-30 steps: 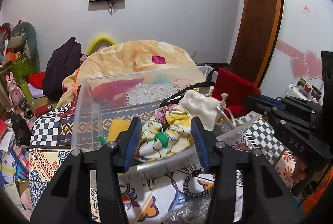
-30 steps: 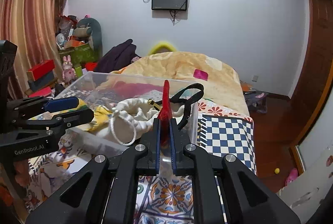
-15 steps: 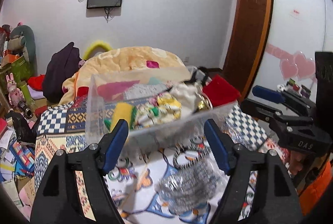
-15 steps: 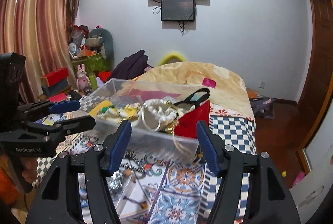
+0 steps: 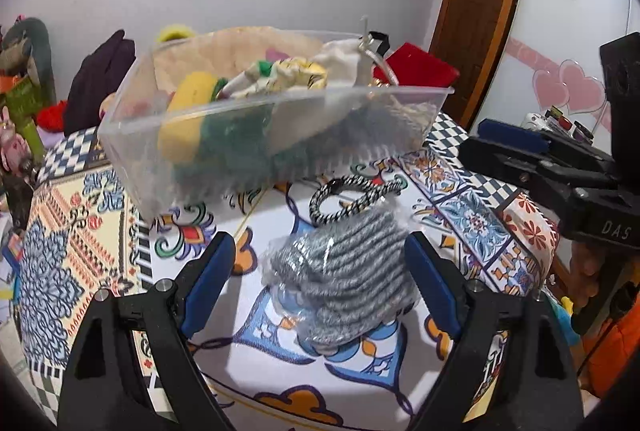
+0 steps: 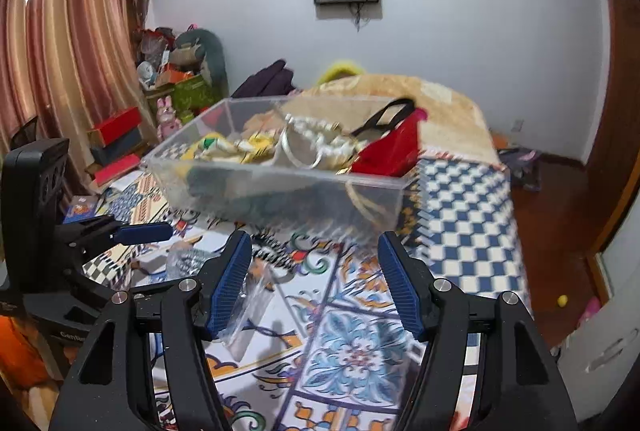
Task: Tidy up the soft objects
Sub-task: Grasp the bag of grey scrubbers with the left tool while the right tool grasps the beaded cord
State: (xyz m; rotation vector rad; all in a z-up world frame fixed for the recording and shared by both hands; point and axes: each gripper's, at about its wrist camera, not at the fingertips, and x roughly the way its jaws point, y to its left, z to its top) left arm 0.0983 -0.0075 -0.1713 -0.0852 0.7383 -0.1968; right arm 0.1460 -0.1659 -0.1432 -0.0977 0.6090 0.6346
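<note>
Most soft things are binned; two are left on the cloth.

The clear bin point(image 5: 256, 135) is seen holding a sponge, patterned cloth, white pouch and red bag point(image 6: 386, 151); the bagged grey yarn point(image 5: 344, 271) and striped hair tie point(image 5: 348, 197) lie just before it; the left gripper point(image 5: 316, 271), its jaws just widened, straddles the yarn untouched; the right gripper point(image 6: 314, 283), just opened, is empty.

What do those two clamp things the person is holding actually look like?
Both are matte black plastic. The left tool and right tool each have two angular fingers with triangular cut-outs, silver screw heads and ribbed blue pads. Seen side-on, the right one carries white letters "DAS", the left "GenRo...". No cables show.
</note>
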